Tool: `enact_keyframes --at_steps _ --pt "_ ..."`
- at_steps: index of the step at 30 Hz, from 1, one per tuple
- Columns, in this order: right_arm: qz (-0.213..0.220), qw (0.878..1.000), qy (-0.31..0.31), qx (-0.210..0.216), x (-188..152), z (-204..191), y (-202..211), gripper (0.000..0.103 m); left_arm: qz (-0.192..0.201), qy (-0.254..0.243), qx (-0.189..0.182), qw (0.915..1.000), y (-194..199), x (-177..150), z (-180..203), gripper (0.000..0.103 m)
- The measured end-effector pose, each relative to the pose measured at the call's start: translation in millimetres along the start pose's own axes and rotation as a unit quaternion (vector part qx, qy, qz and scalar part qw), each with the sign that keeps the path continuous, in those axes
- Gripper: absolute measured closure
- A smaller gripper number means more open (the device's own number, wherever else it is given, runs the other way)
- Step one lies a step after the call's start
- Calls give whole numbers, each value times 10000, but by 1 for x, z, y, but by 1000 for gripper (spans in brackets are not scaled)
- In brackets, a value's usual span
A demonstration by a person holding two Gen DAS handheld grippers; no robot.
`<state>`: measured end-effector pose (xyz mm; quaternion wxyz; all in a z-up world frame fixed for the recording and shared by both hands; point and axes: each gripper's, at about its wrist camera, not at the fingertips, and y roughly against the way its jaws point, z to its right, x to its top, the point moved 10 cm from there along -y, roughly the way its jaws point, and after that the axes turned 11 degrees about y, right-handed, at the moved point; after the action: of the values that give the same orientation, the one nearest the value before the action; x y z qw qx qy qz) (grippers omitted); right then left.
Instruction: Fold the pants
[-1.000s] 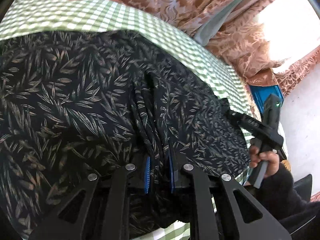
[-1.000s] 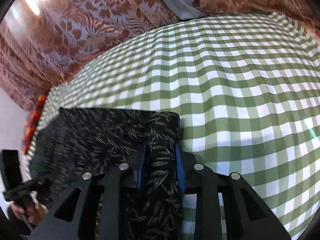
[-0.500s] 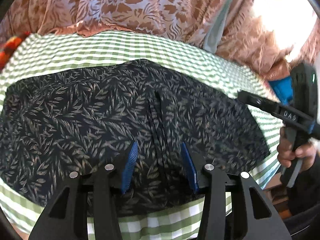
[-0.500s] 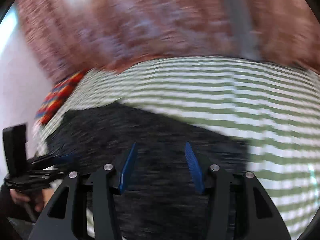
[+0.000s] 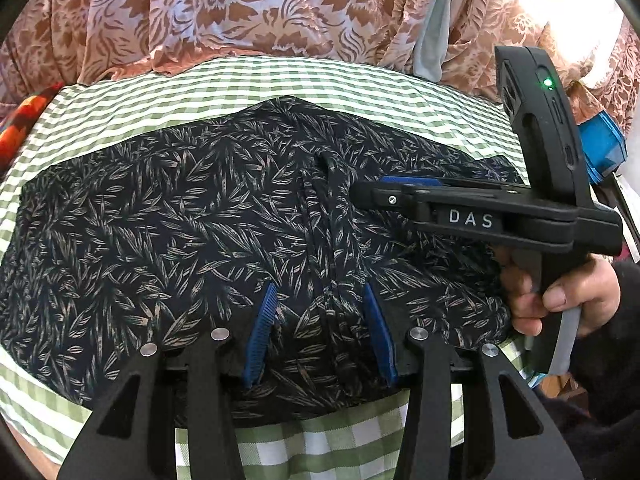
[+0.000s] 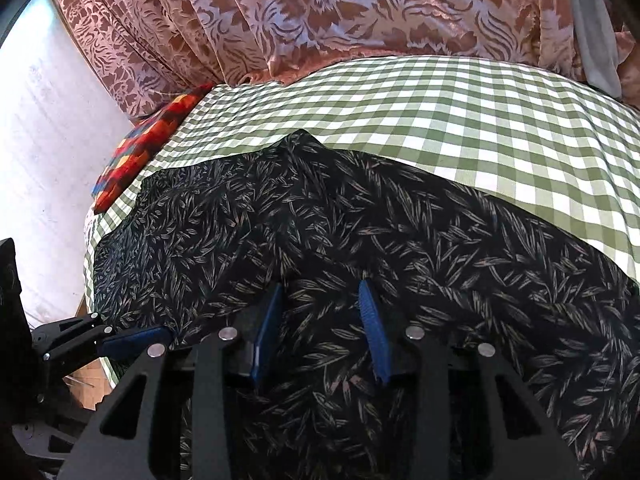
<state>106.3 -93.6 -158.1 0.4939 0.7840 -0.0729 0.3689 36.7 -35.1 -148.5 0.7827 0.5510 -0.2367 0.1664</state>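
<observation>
Dark leaf-print pants (image 5: pixel 160 240) spread flat over the green-checked worktop (image 5: pixel 280 80), filling the space beneath and ahead of both sets of jaws, with a bunched ridge of folds running straight out from between the blue pads of the left gripper (image 5: pixel 320 328). Left jaws partly apart and gripping nothing, fabric only lying below the gap; right gripper (image 6: pixel 320 328) likewise over the cloth, jaws closing yet clear of it, pads pressing on nothing. Beyond the jaws, a floral curtain (image 6: pixel 320 20) behind the worktop's far edge.
</observation>
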Motion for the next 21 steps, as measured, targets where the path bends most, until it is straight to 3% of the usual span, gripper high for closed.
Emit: enact_keyframes --at_steps 11,21 --pt "46 9999 -57 -105 -2 -10 28 64 39 58 78 9999 7 -5 2 59" --pt "127 9995 76 -271 36 2 36 53 188 267 53 9995 16 3 -7 52"
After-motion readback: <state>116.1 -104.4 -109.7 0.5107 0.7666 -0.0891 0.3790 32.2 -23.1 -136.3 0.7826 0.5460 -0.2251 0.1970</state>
